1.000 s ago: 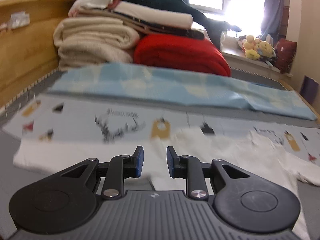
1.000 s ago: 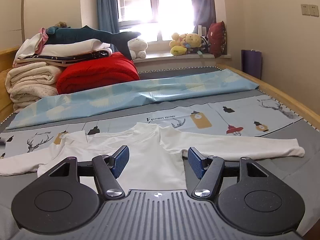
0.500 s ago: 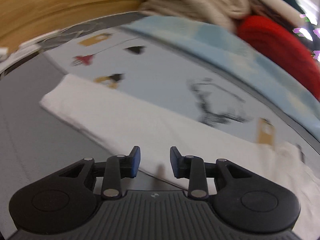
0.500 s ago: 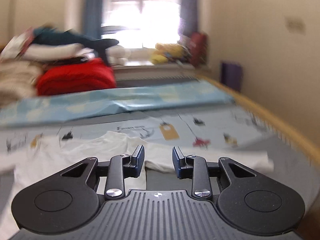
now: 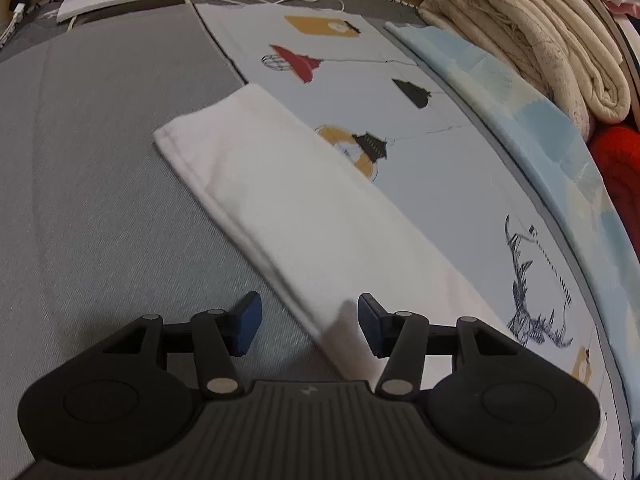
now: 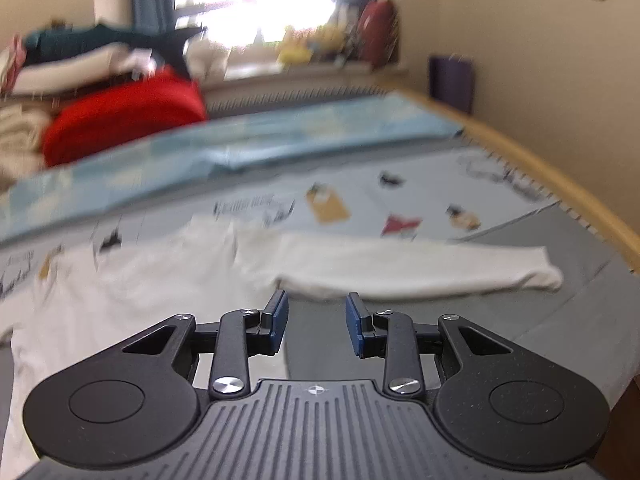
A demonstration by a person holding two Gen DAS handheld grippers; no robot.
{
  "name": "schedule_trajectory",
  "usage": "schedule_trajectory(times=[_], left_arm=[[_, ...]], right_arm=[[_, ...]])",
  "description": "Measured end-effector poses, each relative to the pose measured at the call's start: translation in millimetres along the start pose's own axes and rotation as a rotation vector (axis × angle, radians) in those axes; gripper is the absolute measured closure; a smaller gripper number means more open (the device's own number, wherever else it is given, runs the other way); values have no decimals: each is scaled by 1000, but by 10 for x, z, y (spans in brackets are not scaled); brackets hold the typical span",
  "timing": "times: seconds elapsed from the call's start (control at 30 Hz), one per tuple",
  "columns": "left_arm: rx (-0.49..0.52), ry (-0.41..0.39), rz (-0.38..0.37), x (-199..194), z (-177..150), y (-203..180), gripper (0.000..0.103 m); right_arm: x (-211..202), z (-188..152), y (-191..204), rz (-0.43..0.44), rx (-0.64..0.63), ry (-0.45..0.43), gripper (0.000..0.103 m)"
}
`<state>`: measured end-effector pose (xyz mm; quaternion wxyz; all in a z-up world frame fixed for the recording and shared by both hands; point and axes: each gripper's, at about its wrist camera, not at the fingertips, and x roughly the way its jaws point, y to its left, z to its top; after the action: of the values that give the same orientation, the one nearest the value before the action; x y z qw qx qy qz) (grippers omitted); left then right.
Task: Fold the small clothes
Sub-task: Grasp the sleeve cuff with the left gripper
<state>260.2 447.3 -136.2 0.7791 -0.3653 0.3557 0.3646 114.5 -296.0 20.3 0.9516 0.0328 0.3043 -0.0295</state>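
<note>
Across the middle of both frames lies the grey bed cover (image 5: 100, 184) with a printed sheet (image 5: 432, 128) over its far part, and on them a white long-sleeved top (image 6: 152, 284) spread flat. Its body fills the lower left of the right wrist view, one sleeve (image 6: 420, 270) running to the right edge. Its other sleeve (image 5: 288, 200) crosses the left wrist view diagonally from the upper left to the lower centre.

The top looks thin, light and limp, so it would likely sag and crease when lifted; a pinch at a cuff or sleeve edge seems the best hold.

At lower centre, the left gripper (image 5: 309, 326) stands wide apart, astride the sleeve's near edge, holding nothing. The right gripper (image 6: 316, 326) is moderately spread and empty, just short of the underarm.
</note>
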Motion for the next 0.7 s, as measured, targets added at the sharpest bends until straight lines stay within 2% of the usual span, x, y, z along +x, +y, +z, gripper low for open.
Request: schedule_trajectory(times=[0.03,0.07,0.1,0.13,0.17,0.23,0.33,0.5,0.57,0.7], left_arm=[[0,-6,-2,16,12,-7,46],[5,-13,2,32,7,-44,55],[13,-20,7,42,10,-55,81],[24,-19,13,57,14,-73,93],[28,-14,6,77,21,-83,96],[20,-32,1,53,23,-105,97],[68,-78,-16,-70,13,-256,97],[145,-102,-136,-331,-88,-651,97],[176,-89,-188,-423,-169,-827,97],[256,-47,-278,-604,-415,-1235,97]], right_arm=[[34,-5,46,12,-12,16,70],[66,-10,101,24,-29,28,70],[93,-7,147,34,-44,37,70],[105,-5,175,40,-53,41,70],[114,-6,204,45,-61,43,70],[120,4,217,48,-63,43,70],[141,21,183,48,-44,50,70],[279,-7,211,70,18,64,70],[413,-65,330,83,37,106,70],[637,-128,847,132,-76,142,70]])
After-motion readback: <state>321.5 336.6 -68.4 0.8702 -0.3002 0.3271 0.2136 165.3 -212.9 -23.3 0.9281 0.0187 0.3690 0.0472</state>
